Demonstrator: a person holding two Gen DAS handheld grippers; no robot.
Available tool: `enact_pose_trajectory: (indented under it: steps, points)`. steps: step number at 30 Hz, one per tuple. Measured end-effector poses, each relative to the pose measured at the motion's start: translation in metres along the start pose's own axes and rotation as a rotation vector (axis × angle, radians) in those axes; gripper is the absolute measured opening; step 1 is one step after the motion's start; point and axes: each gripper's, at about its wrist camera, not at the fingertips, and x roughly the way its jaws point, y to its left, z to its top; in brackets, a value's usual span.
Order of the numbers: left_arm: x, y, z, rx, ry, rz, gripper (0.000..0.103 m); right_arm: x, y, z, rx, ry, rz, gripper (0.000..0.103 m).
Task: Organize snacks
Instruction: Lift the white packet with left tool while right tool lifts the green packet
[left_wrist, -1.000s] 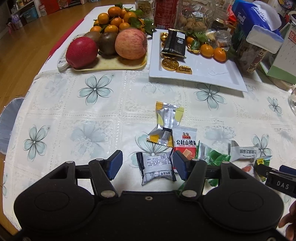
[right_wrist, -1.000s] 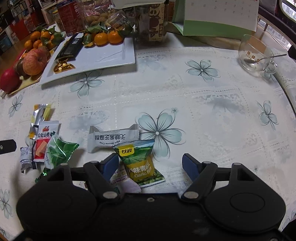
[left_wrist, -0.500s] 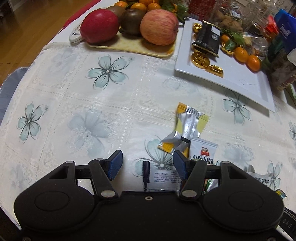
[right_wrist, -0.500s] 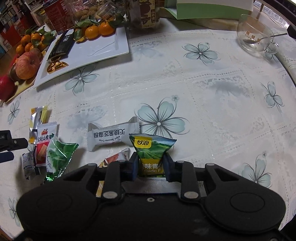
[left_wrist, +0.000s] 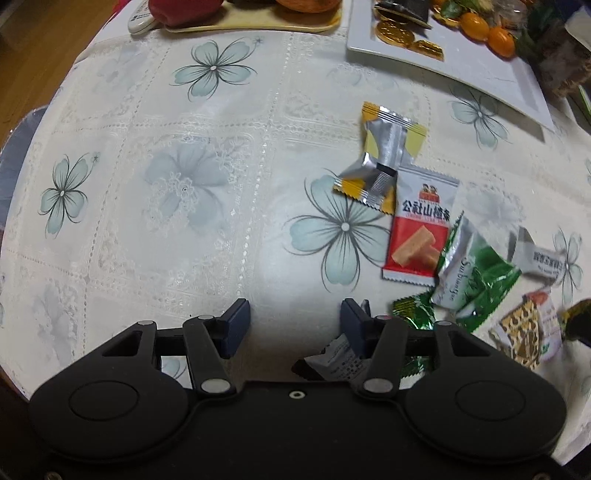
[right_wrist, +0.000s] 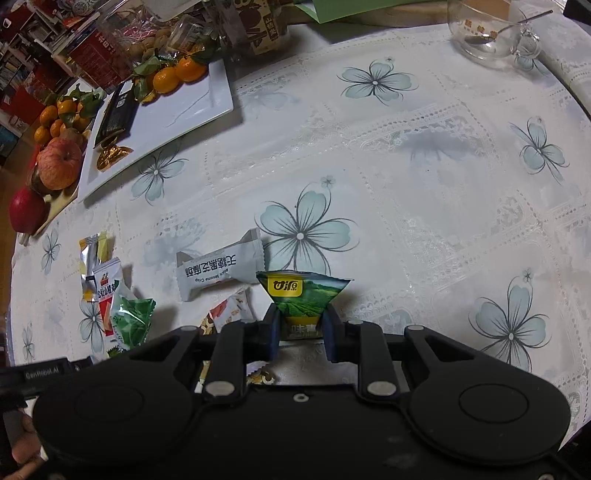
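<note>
My right gripper is shut on a green and yellow garlic pea packet and holds it just above the cloth. A grey sesame crisp bar lies just left of it. My left gripper is open and empty over bare cloth. A small white and black packet lies under its right finger. To the right lie a silver and yellow candy, a red and white hawthorn packet, a green packet and a leopard-print packet.
A white rectangular plate with gold coins, a black bar and small oranges stands at the back left. A fruit tray with apples is left of it. A glass cup with a spoon stands at the back right. Jars and boxes line the far edge.
My right gripper closed on the green and yellow packet and lifted it. My left gripper moved forward and left, so the white and black packet now lies under its right finger.
</note>
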Motion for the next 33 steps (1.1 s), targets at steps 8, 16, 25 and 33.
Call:
enact_pose_trajectory:
  steps: [8,16,25,33]
  points:
    - [-0.033,0.010,-0.007,-0.033,-0.088,-0.120,0.058,-0.008,0.001,0.002,0.016,-0.047,0.004,0.025]
    - [-0.023,-0.021,-0.020,0.127,-0.081,-0.109,0.059,-0.019,0.006,-0.003,-0.029,-0.073,0.014,0.024]
    - [-0.019,-0.050,-0.037,0.433,-0.141,-0.007,0.059,-0.023,-0.001,-0.005,-0.014,-0.050,0.034,0.024]
    - [-0.001,-0.054,-0.042,0.440,-0.082,-0.009,0.062,-0.025,0.000,-0.007,-0.020,-0.039,0.054,0.024]
